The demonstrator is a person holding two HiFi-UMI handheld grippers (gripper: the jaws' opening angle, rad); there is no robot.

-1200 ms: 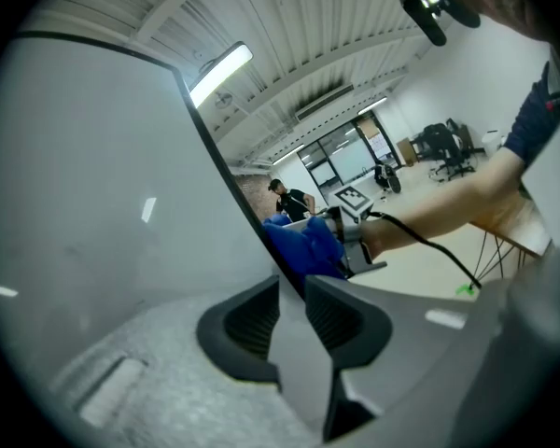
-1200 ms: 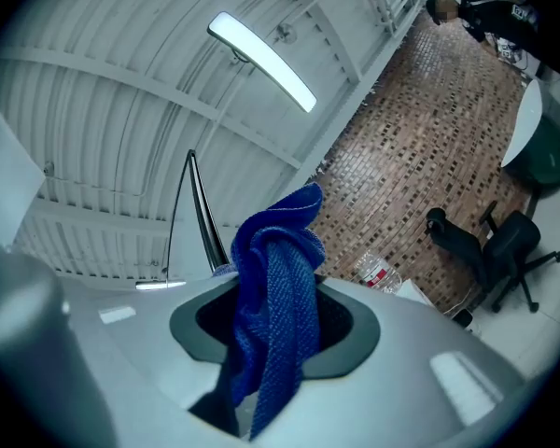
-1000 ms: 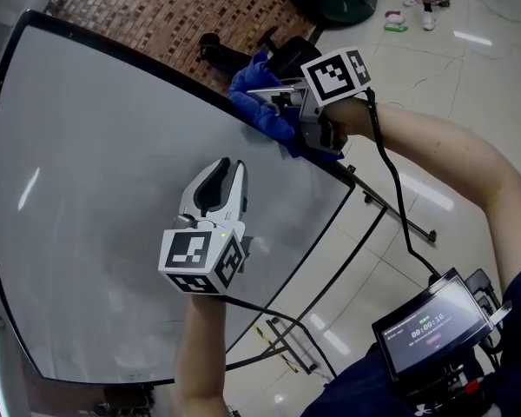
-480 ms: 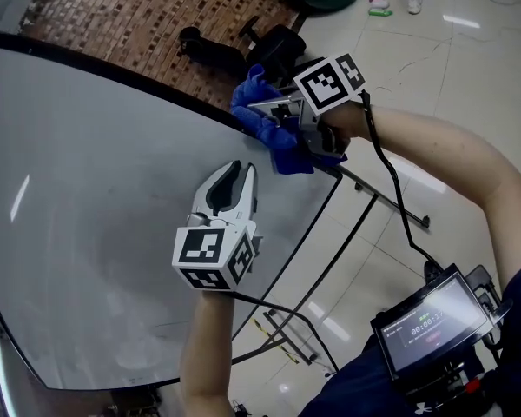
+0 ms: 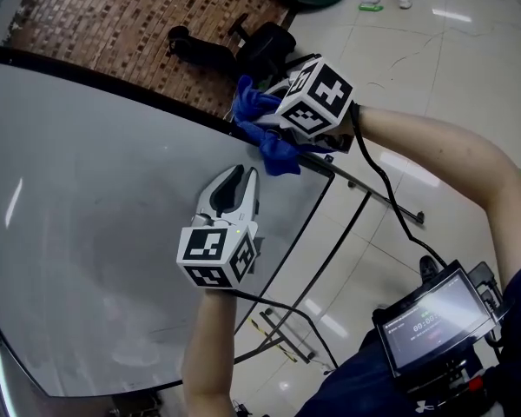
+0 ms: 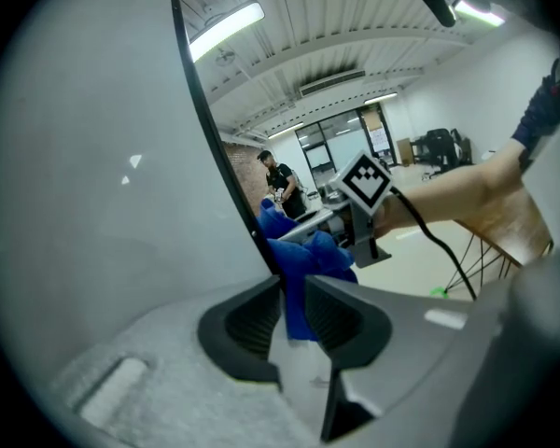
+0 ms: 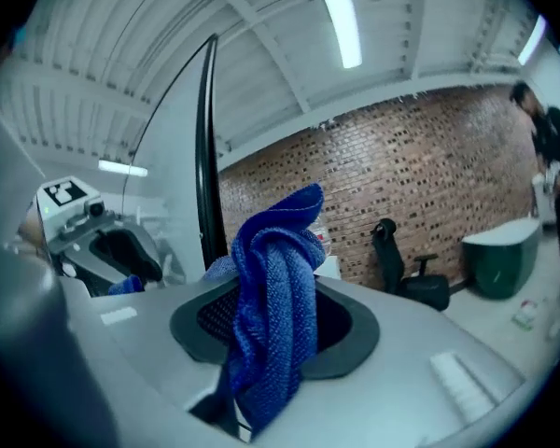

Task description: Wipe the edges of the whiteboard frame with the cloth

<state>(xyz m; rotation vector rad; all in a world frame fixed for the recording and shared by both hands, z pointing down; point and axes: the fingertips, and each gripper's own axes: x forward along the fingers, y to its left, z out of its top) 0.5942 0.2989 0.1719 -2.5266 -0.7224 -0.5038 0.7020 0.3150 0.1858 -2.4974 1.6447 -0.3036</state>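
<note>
One whiteboard (image 5: 87,198), white face, thin black whiteboard frame (image 7: 205,157); in the head view, top edge running from upper left to a right-hand corner, side edge dropping from there toward lower left. Open tiled floor (image 5: 443,68) to the right of that side edge, crossed by the stand legs (image 5: 378,198); office chair (image 5: 265,46) beyond the top edge, before a brick wall (image 5: 113,16). One blue cloth (image 5: 260,129), bunched, at that corner against the frame; long axis upright in the right gripper view, one end standing above the jaws, tail hanging below. Jaws of the right gripper (image 7: 273,329) clenched on the cloth. Jaws of the left gripper (image 5: 234,181) closed to a narrow slit, nothing between them; pointed along the board face toward the cloth, near the side edge.
</note>
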